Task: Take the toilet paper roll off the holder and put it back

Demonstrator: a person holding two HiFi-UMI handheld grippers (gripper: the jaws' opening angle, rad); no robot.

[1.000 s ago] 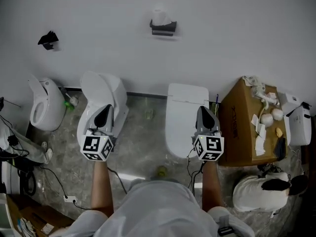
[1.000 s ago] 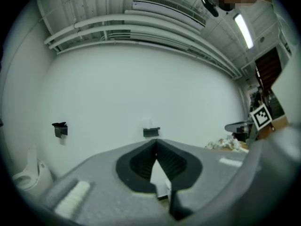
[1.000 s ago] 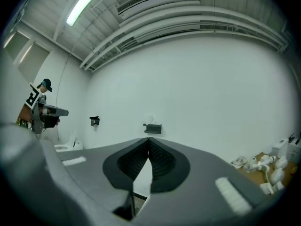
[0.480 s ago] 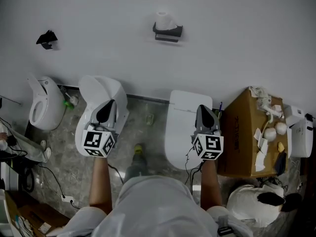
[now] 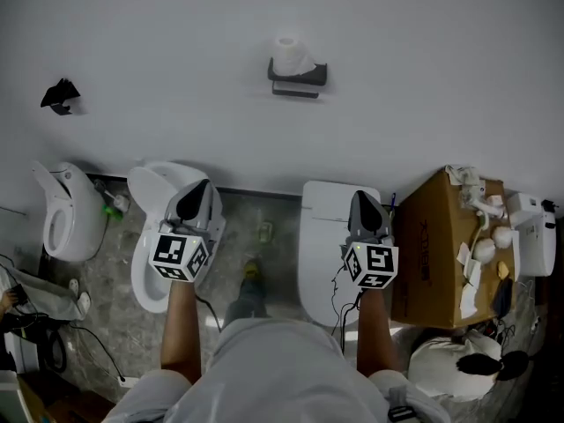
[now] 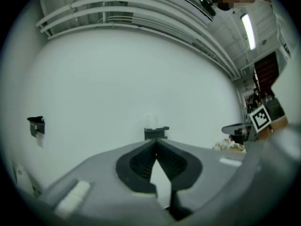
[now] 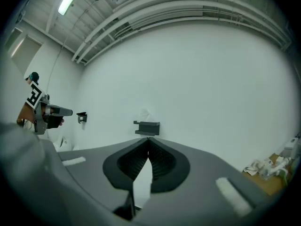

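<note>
On the plain white wall [image 5: 441, 42] ahead, the white toilet paper roll [image 5: 285, 53] sits on its dark wall-mounted holder [image 5: 297, 76], well apart from the grey left gripper [image 5: 201, 190] and grey right gripper [image 5: 361, 201]. Both have their jaws together and are empty. This reads as the approach: next, one gripper's jaws must part around the roll. The way ahead is open, with only a white ceramic toilet [image 5: 328, 236] and a brown cardboard box [image 5: 432, 236] below.

Grey claws [image 5: 201, 186] [image 5: 360, 196], marker cubes [image 5: 179, 256] [image 5: 373, 265], pale shirt [image 5: 273, 368]

soft white paper toilet roll [image 5: 286, 53] on dark matt shelf holder [image 5: 297, 77]; smooth matt white wall [image 5: 423, 60]; glossy white ceramic toilets [image 5: 322, 254]; brown matt cardboard box [image 5: 432, 245]; polished speckled stone floor [image 5: 110, 271].
</note>
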